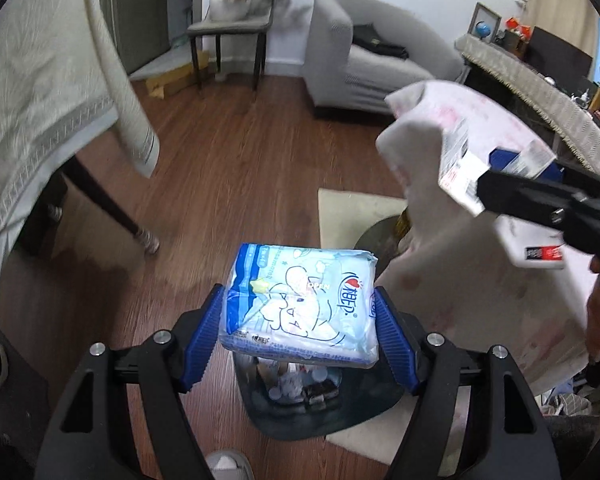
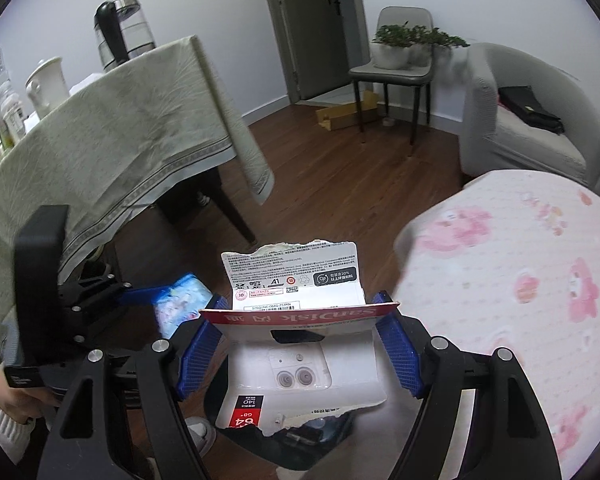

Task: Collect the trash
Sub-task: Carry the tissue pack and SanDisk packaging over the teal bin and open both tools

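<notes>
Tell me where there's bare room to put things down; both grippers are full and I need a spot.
Free: the brown wood floor between the cloth-draped table, grey dining chair and grey sofa. Crowded: beneath the blue tissue pack and torn white card packaging, where the dark trash bin sits beside the pink-patterned fabric.

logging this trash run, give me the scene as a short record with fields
left gripper: shut on a blue and white soft plastic tissue pack
right gripper: shut on a torn white and red cardboard memory card package
bin: dark trash bin on the wood floor, below the tissue pack, rubbish already inside
nearby: pink flowered cloth at right, table with pale green tablecloth at left
</notes>
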Motion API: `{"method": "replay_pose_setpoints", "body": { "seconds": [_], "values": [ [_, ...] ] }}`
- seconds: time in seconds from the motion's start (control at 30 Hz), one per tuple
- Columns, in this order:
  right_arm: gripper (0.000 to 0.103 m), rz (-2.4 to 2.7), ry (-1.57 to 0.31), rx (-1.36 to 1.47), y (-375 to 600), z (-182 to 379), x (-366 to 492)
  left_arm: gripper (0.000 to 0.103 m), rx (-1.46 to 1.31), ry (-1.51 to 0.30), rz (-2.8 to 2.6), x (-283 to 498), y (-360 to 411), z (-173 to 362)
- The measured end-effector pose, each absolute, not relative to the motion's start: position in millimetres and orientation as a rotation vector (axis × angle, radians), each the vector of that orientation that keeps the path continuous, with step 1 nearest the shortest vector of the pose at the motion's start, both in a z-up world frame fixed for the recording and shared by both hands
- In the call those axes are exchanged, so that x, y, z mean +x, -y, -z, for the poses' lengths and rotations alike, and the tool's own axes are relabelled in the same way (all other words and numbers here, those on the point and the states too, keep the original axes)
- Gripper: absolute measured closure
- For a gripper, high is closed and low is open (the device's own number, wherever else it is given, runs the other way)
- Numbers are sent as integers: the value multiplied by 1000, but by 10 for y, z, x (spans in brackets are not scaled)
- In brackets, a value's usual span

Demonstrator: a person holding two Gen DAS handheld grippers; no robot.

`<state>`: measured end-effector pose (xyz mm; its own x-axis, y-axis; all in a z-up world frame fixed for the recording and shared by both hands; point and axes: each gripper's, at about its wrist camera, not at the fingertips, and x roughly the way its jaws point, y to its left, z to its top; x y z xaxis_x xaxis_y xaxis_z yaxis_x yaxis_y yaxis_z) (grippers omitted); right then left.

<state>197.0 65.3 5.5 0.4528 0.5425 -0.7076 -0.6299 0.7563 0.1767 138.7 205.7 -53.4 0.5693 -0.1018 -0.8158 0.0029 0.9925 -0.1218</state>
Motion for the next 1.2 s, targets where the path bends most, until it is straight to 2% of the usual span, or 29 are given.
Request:
{"method": "replay_pose_setpoints", "body": {
  "seconds": [0.57,0.8,0.97,1.2],
  "values": [
    [27,-736,-890,-151,-1032,152,2005,27,-161,-1132,112,1400,-2257,1110],
    [27,-722,-907,-157,-1118,224,2033,17,-169,-1112,156,1337,-2228,1055],
    [27,-724,-926,-176,-1196,289,2025,17,-150,-1105,160,1291,-2237,1032],
    [27,-720,-977,-204,-1363,507,2021,27,-124,-1071,122,1212,-2368,906]
  ]
}}
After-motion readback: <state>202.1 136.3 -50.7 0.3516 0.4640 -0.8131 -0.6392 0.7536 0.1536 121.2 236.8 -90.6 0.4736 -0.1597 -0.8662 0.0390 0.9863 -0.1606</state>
